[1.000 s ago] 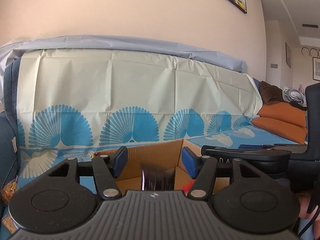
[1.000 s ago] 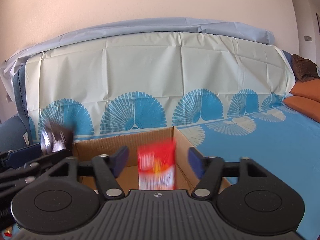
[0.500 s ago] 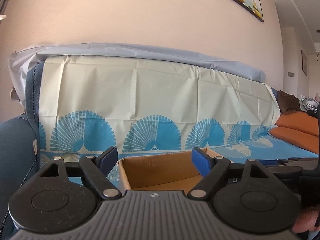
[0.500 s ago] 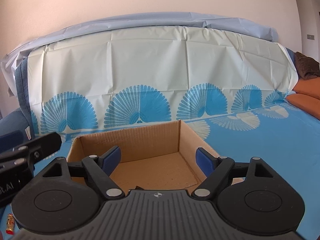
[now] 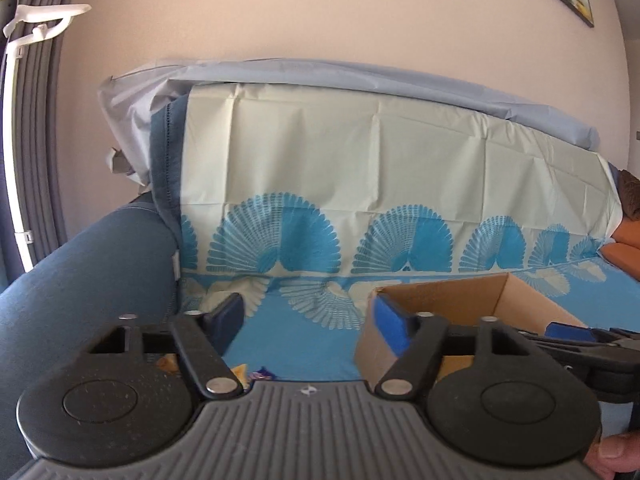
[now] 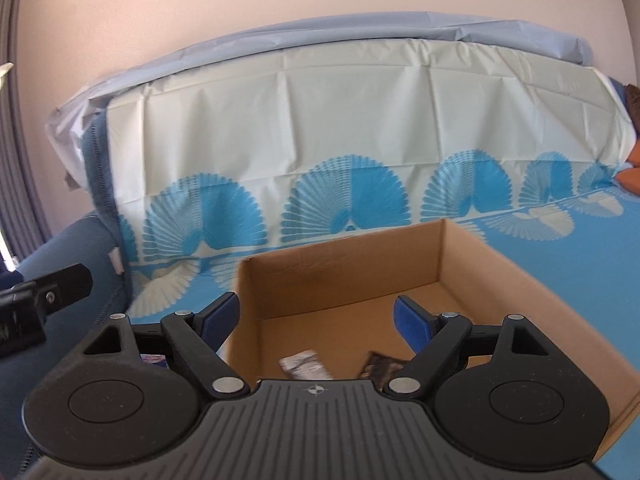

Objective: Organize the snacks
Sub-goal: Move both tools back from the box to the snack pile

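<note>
Corrugated cardboard box (image 6: 400, 280) sits open on the glossy fan-print cover (image 6: 360, 120). Right gripper (image 6: 320, 320) spread, empty, over two crinkled snack packets (image 6: 306, 364) inside. Left gripper (image 5: 310, 320) spread, empty; only its view shows loose wrappers (image 5: 256, 374) left of the box.

A cream plastic sheet printed with bright blue fan motifs (image 6: 352, 128) drapes the dark navy sofa (image 5: 80, 264), its seat part solid sky blue with pale fans. The plain brown cardboard box (image 6: 472, 256) holds a silvery-white wrapper (image 6: 304, 364) and a dark brown packet (image 6: 380, 366). Both black plastic grippers carry royal-blue finger pads (image 6: 412, 322), and the wall (image 5: 320, 8) is pale peach.
</note>
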A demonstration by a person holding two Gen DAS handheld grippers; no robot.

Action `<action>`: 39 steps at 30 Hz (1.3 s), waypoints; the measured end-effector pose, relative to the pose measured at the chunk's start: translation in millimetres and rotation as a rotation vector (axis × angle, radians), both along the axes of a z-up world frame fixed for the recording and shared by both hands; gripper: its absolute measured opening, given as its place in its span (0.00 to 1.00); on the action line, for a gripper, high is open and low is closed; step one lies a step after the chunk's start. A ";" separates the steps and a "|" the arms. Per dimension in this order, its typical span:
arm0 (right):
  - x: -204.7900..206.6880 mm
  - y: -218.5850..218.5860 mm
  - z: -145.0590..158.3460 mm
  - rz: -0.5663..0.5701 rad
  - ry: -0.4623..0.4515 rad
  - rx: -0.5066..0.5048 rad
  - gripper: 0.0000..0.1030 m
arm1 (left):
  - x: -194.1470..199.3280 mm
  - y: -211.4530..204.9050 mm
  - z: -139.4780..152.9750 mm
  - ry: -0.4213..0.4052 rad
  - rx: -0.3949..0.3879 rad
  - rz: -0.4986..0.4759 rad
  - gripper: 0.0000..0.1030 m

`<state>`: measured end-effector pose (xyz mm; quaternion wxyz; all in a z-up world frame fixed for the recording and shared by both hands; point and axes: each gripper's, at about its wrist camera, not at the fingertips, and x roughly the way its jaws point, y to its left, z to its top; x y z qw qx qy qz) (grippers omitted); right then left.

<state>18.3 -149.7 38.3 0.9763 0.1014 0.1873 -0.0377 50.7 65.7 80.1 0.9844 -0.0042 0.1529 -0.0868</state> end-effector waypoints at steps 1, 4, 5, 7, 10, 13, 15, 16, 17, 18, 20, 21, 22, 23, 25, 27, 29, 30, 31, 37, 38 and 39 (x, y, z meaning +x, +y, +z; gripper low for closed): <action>-1.2 7.8 0.8 0.024 -0.010 0.004 0.83 | -0.9 11.2 0.9 -0.008 0.016 0.026 0.46; -5.9 33.3 2.9 0.115 -0.039 0.014 0.78 | -8.1 46.3 -9.5 -0.006 0.017 0.110 0.21; -7.4 41.2 3.2 0.151 -0.047 0.022 0.74 | -8.2 55.4 -16.9 0.024 0.032 0.137 0.21; -8.3 56.4 2.5 0.226 -0.053 0.041 0.60 | -1.8 73.6 -22.4 0.099 0.028 0.211 0.18; -5.8 76.5 -1.3 0.310 -0.046 0.051 0.49 | 3.4 100.2 -26.3 0.138 -0.031 0.256 0.18; 0.6 92.2 -7.8 0.372 -0.024 0.061 0.49 | 12.5 114.9 -34.4 0.211 -0.050 0.299 0.18; 8.7 100.7 -15.5 0.399 0.016 0.054 0.49 | 17.0 121.6 -36.7 0.237 -0.072 0.319 0.18; 13.2 104.5 -21.0 0.412 0.044 0.064 0.50 | 18.8 123.2 -37.4 0.245 -0.082 0.326 0.18; 18.0 107.2 -26.3 0.421 0.070 0.077 0.50 | 20.1 124.1 -38.2 0.252 -0.087 0.330 0.18; 22.2 110.6 -31.0 0.431 0.095 0.083 0.50 | 21.8 123.9 -38.8 0.259 -0.087 0.332 0.18; 29.4 120.8 -40.4 0.456 0.151 0.070 0.50 | 24.5 123.4 -39.8 0.267 -0.083 0.335 0.18; 32.2 125.9 -45.1 0.468 0.174 0.063 0.50 | 26.0 122.7 -40.7 0.270 -0.081 0.337 0.18; 35.7 130.3 -49.0 0.483 0.196 0.059 0.50 | 26.8 123.0 -41.0 0.272 -0.081 0.341 0.18; 39.5 135.7 -53.7 0.494 0.219 0.048 0.50 | 26.9 124.0 -41.2 0.274 -0.081 0.347 0.18; 48.6 145.0 -62.5 0.505 0.257 0.022 0.52 | 29.7 126.3 -42.7 0.282 -0.076 0.365 0.18; 59.3 151.2 -70.6 0.513 0.285 0.024 0.57 | 31.6 129.3 -45.3 0.295 -0.079 0.375 0.18; 69.5 156.4 -79.5 0.505 0.305 0.028 0.65 | 33.2 130.7 -46.3 0.297 -0.081 0.374 0.18; 74.3 159.2 -84.2 0.503 0.315 0.031 0.68 | 33.7 129.9 -46.3 0.293 -0.074 0.372 0.18; 79.2 161.7 -89.1 0.503 0.327 0.034 0.69 | 34.7 128.0 -46.6 0.289 -0.061 0.370 0.19; 102.2 183.5 -117.7 0.553 0.393 0.001 0.77 | 41.6 119.3 -50.8 0.285 -0.006 0.345 0.19; 104.9 186.2 -120.7 0.556 0.393 -0.013 0.77 | 42.5 118.9 -51.7 0.289 -0.005 0.343 0.19; 107.0 187.5 -123.0 0.562 0.400 -0.011 0.76 | 42.9 118.8 -52.5 0.291 -0.002 0.342 0.19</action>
